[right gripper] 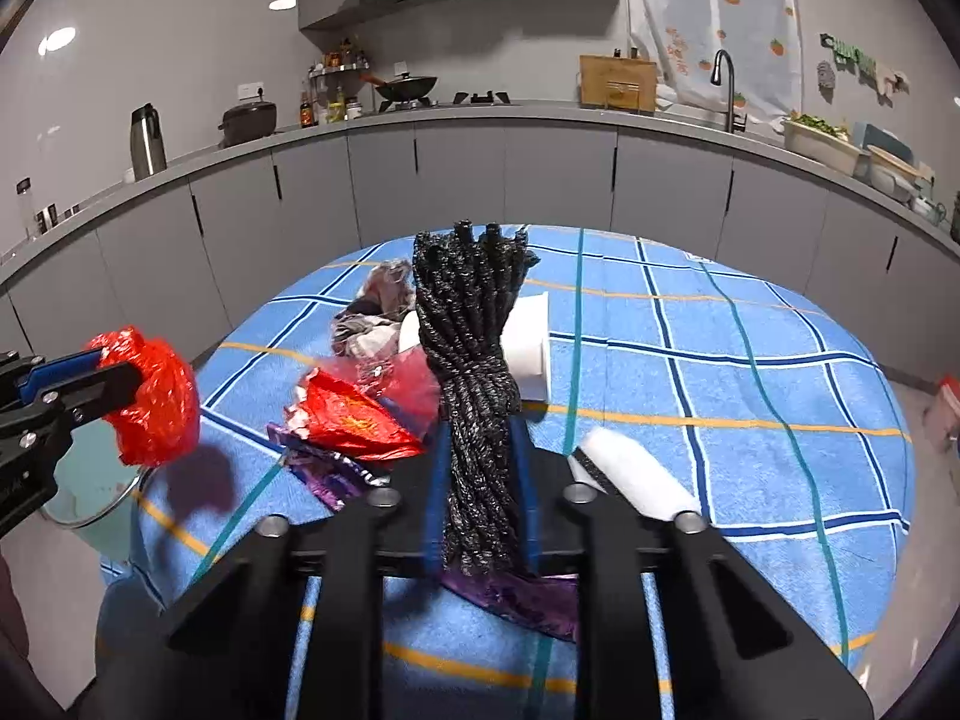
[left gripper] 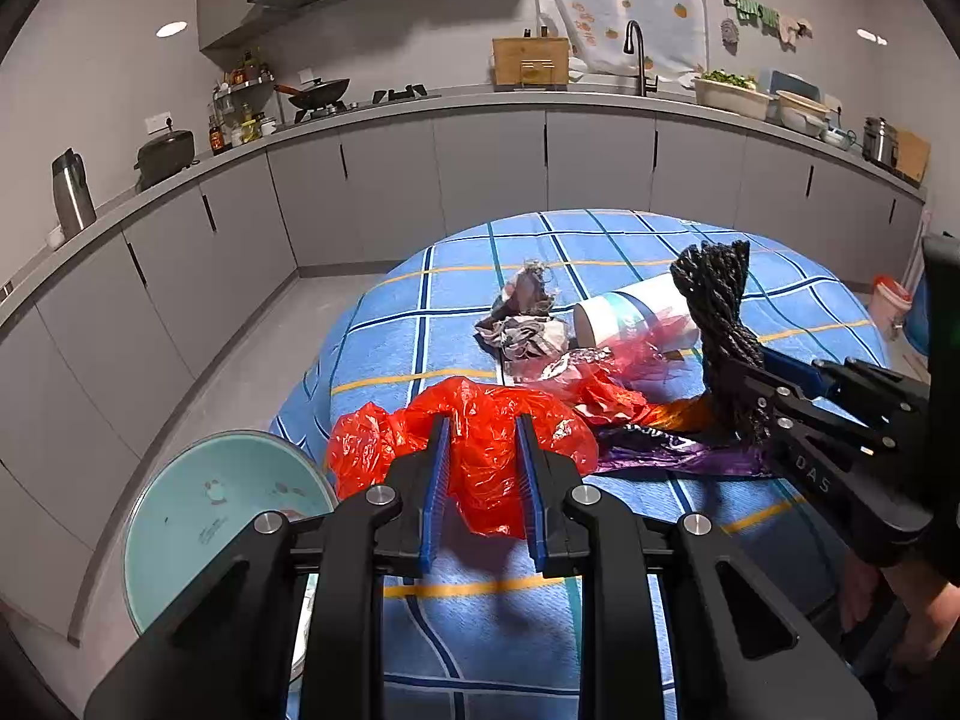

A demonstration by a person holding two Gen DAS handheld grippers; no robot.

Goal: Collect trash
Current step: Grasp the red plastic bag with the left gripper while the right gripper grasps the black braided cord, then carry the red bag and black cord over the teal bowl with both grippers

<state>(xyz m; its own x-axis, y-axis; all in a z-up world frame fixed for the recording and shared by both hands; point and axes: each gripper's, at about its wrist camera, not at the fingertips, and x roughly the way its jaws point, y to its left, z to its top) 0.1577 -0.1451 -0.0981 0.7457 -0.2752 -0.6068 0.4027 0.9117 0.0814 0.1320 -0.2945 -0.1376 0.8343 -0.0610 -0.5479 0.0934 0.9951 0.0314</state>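
My left gripper [left gripper: 480,438] is shut on a crumpled red plastic bag [left gripper: 474,450] and holds it above the table's left edge; the bag also shows in the right wrist view [right gripper: 153,402]. My right gripper [right gripper: 477,438] is shut on a black speckled rope bundle [right gripper: 471,360], which stands upright; the bundle also shows in the left wrist view [left gripper: 720,324]. On the blue checked tablecloth [right gripper: 720,360] lie a red wrapper [right gripper: 348,420], a purple wrapper [right gripper: 336,474], a white paper cup [left gripper: 624,312], pink film [left gripper: 654,342] and a crumpled grey cloth [left gripper: 528,324].
A pale green trash bin [left gripper: 204,516] stands on the floor below the table's left edge. A white roll [right gripper: 630,480] lies by my right gripper. Grey kitchen cabinets [left gripper: 420,180] run behind the table. A red-lidded bucket [left gripper: 888,300] sits at far right.
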